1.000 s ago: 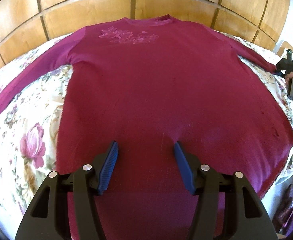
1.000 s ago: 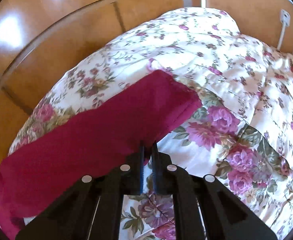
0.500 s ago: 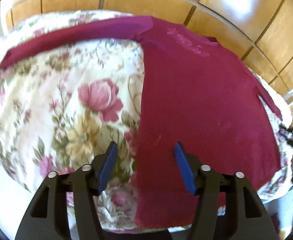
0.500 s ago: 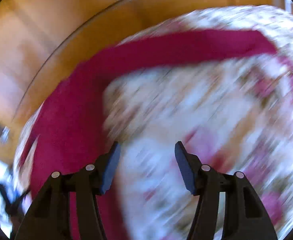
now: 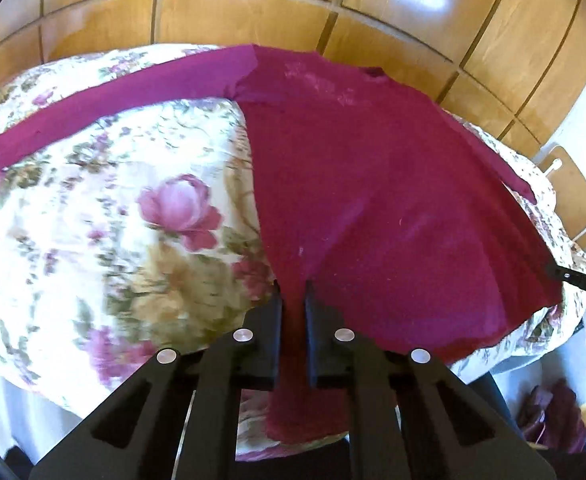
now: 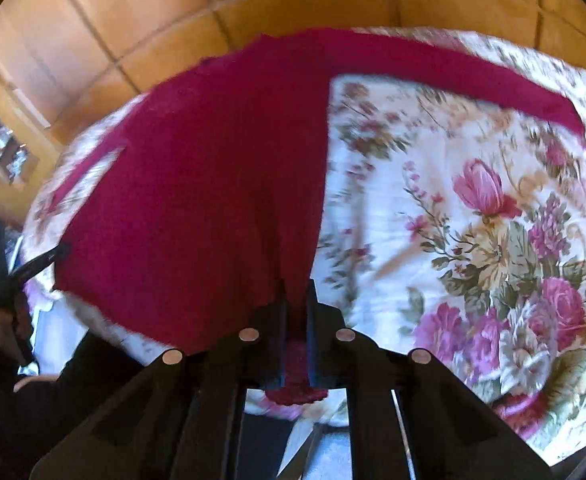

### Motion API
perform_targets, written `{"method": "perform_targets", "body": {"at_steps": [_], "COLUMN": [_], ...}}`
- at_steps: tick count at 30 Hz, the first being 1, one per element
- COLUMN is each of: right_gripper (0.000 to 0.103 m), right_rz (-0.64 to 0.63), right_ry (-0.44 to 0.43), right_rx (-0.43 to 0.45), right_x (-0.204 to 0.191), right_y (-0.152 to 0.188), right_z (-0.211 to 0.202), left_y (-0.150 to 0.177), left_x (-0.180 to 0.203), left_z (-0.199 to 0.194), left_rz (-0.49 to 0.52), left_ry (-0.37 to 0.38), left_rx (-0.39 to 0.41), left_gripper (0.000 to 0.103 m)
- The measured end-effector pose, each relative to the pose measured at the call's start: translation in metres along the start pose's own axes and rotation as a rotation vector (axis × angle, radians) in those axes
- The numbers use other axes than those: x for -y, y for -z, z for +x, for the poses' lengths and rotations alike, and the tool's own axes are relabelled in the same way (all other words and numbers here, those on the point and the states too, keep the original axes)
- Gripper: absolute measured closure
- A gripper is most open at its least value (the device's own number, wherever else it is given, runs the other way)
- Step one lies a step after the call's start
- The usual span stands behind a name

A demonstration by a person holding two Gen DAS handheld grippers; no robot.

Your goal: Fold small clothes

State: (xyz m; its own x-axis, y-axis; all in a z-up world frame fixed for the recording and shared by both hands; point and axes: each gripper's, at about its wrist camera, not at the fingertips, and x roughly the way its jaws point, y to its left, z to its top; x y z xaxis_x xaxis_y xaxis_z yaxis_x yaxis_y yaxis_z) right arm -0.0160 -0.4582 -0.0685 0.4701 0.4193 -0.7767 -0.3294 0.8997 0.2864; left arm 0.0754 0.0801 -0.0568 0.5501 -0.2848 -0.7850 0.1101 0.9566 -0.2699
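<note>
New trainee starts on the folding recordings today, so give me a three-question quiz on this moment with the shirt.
1. True or false: both sleeves of the maroon shirt are already folded onto its body.
2. Which part of the shirt does the left gripper clamp?
A. the collar
B. a bottom hem corner
C. a cuff
3. Fill in: the shirt lies on a ____-patterned bedspread.

Key:
1. False: both sleeves lie stretched out to the sides.
2. B; the right gripper pinches the other hem corner, and the jaws of both are shut on the cloth.
3. Floral.
</note>
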Motion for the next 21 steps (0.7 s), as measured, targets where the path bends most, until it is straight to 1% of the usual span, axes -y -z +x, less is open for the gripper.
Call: {"method": "perform_targets", "body": {"at_steps": [1, 2, 4, 6, 8, 9, 10, 11, 12, 13, 15, 17, 19, 21], "right_gripper": [0.097, 0.097, 0.097, 0.097, 0.096, 0.095, 0.088, 0.074, 0.065, 0.06, 0.059, 0.057, 0.053, 0.052], "right_rz": [-0.019, -0.035, -0.047, -0.028, 0.01, 0.021, 0.019, 0.008, -0.003, -0.011, -0.033, -0.037, -0.022, -0.016], "right_ry": [-0.007, 0.005, 0.027, 0.041, 0.042, 0.033, 0.022, 0.033, 0.039, 0.048, 0.073, 0.066, 0.043, 0.021], "right_rx": [0.0, -0.017, -0.077, -0.119, -0.123, -0.125, -0.127, -0.118, -0.101, -0.077, -0.017, 0.031, 0.071, 0.085], "right_x": [-0.006, -0.01, -0.013, -0.01, -0.007, -0.005, -0.006, -0.007, -0.008, -0.009, -0.013, -0.02, -0.03, -0.043], "right_y": [0.007, 0.013, 0.026, 0.039, 0.043, 0.042, 0.038, 0.034, 0.029, 0.023, 0.008, -0.003, -0.019, -0.031], "right_z": [-0.006, -0.006, 0.008, 0.023, 0.028, 0.029, 0.028, 0.025, 0.018, 0.013, 0.003, 0.001, 0.01, 0.028], "left_y": [0.001, 0.003, 0.011, 0.017, 0.017, 0.015, 0.013, 0.012, 0.009, 0.003, -0.005, -0.018, -0.029, -0.038], "left_x": [-0.003, -0.006, -0.013, -0.017, -0.017, -0.016, -0.015, -0.014, -0.012, -0.012, -0.011, -0.001, 0.014, 0.03], "left_z": [-0.001, -0.001, 0.002, 0.005, 0.001, -0.001, -0.006, -0.011, -0.016, -0.024, -0.029, -0.027, -0.017, -0.004], "left_rz": [0.003, 0.011, 0.023, 0.016, 0.003, 0.002, 0.004, 0.009, 0.014, 0.012, 0.002, 0.015, 0.04, 0.067], "left_ry": [-0.01, -0.025, -0.044, -0.056, -0.052, -0.058, -0.064, -0.066, -0.069, -0.069, -0.061, -0.052, -0.068, -0.059], "left_rx": [-0.005, -0.015, -0.047, -0.067, -0.066, -0.064, -0.049, -0.03, -0.01, 0.026, 0.066, 0.111, 0.129, 0.133], "left_gripper": [0.095, 0.095, 0.095, 0.095, 0.093, 0.093, 0.093, 0.093, 0.093, 0.093, 0.093, 0.093, 0.093, 0.093]}}
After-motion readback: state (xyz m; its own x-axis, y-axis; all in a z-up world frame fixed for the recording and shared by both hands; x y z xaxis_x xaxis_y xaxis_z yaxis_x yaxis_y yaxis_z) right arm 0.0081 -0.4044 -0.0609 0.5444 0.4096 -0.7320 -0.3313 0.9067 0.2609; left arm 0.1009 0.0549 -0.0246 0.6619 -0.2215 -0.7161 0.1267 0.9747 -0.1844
